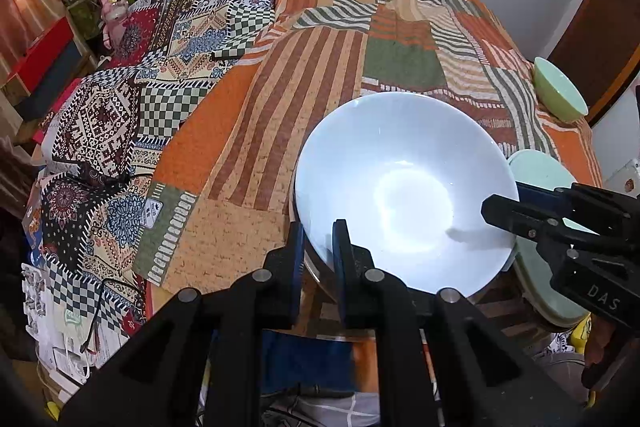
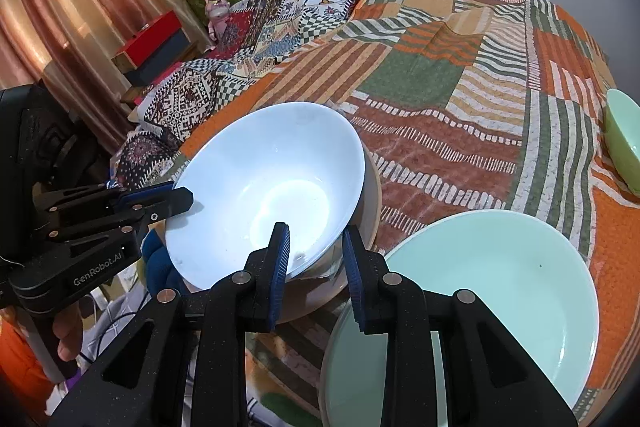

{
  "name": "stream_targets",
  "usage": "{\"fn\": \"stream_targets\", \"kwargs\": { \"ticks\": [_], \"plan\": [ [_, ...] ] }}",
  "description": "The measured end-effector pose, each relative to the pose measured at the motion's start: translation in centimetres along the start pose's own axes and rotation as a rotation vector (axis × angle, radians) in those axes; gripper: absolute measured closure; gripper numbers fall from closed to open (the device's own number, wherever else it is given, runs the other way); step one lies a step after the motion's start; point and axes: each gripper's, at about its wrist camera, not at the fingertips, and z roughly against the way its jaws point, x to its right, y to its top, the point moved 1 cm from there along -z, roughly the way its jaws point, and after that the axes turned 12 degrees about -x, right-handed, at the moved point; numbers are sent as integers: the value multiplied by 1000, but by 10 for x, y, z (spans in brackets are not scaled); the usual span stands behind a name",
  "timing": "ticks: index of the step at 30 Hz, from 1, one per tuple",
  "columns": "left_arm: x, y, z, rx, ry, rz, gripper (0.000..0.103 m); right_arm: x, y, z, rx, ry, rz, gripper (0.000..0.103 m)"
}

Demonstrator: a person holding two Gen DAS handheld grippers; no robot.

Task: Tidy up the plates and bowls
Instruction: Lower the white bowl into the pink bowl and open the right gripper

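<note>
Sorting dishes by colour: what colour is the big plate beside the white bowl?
Pale mint green plate; clearest in the right wrist view.

Both wrist cams close, angled down, sharing white bowl (image 1: 404, 187) (image 2: 272, 187)

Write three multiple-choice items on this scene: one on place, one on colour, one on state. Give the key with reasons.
1. Where does the white bowl sit?
A. inside the small green bowl
B. in a beige bowl beneath it
C. on the mint plate

2. What colour is the plate nearest the right gripper?
A. pale mint green
B. red
C. black

3. How do the left gripper and right gripper stand?
A. both away from the bowl
B. only the left is on it
C. both shut on the white bowl's rim

Key: B, a beige rim shows under it; A, the surface is mint; C, each pair of pads straddles the rim.
</note>
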Motion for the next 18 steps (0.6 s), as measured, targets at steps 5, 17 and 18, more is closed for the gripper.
{"fn": "stream_targets", "kwargs": {
  "ticks": [5, 17, 18],
  "plan": [
    [1, 0, -2, 3, 13, -1, 90, -1, -1, -3, -4, -2, 2, 77],
    [1, 2, -2, -20, 24, -16, 87, -6, 3, -4, -33, -16, 34, 71],
    [0, 2, -1, -17, 27, -16, 87, -6, 3, -3, -30, -24, 37, 69]
  ]
}}
